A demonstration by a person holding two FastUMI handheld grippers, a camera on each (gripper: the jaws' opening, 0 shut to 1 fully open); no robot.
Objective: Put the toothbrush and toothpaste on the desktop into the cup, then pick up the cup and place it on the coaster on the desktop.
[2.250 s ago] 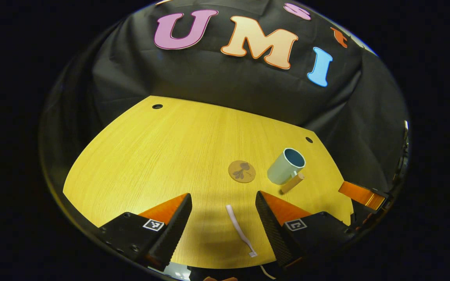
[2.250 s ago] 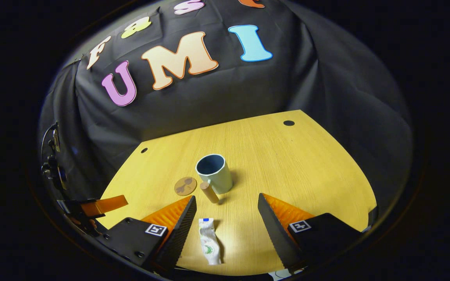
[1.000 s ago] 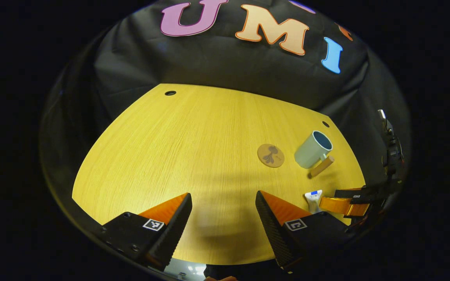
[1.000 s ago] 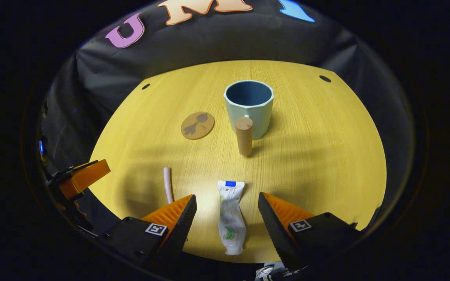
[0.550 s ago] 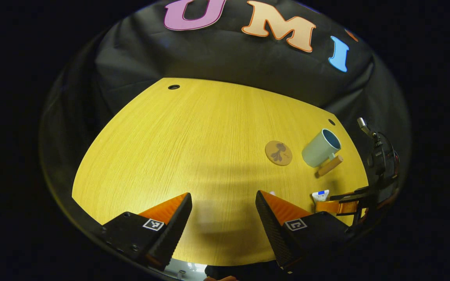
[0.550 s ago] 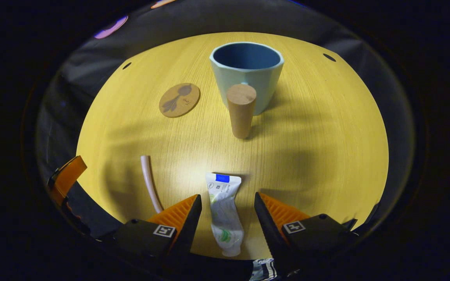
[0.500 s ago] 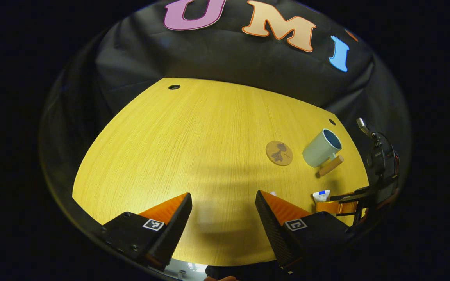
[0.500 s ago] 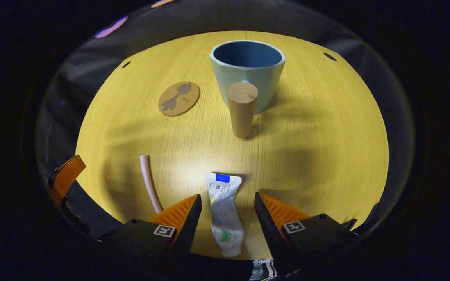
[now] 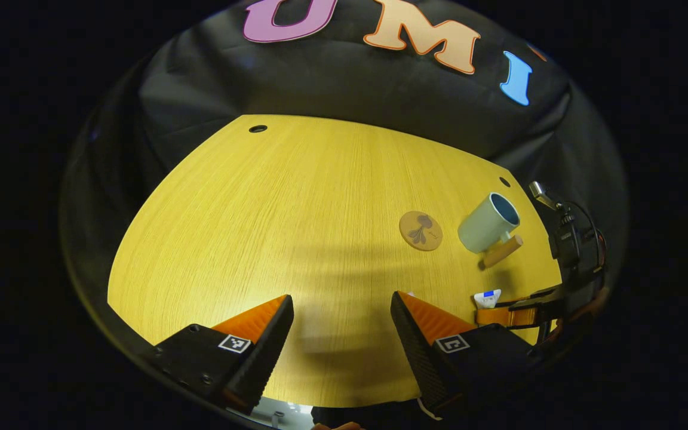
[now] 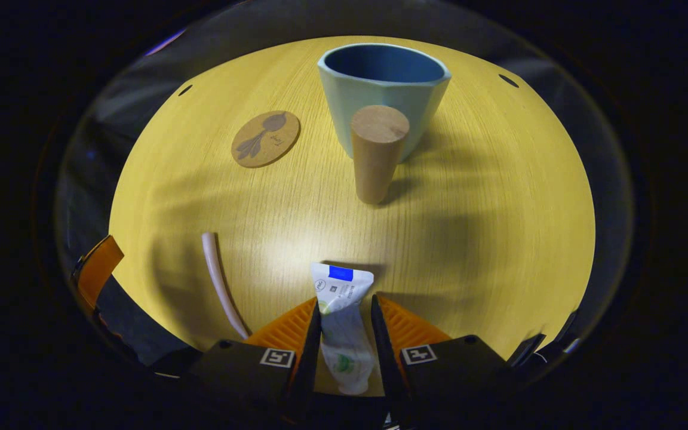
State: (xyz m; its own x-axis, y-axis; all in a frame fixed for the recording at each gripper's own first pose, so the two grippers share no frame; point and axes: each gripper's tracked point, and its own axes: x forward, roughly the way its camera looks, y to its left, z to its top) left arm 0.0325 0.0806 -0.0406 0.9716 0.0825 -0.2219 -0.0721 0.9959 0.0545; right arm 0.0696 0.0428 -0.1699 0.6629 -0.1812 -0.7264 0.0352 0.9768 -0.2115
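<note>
Gripping one toothpaste [image 10: 342, 310] — right gripper [image 10: 344, 334]; left gripper [image 9: 342, 334] agape; one cup [image 10: 383, 89].

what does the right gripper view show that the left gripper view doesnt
Right gripper view: the right gripper from behind, its fingers closed on the white toothpaste tube, with the pale pink toothbrush handle lying on the desk to the tube's left.

Left gripper view: the left gripper, fingers open, above a wide stretch of the yellow wooden desktop, and the right gripper from the side at far right.

Both: the upright pale green cup with a wooden handle, the round cork coaster beside it, and the tube's blue-marked end.
</note>
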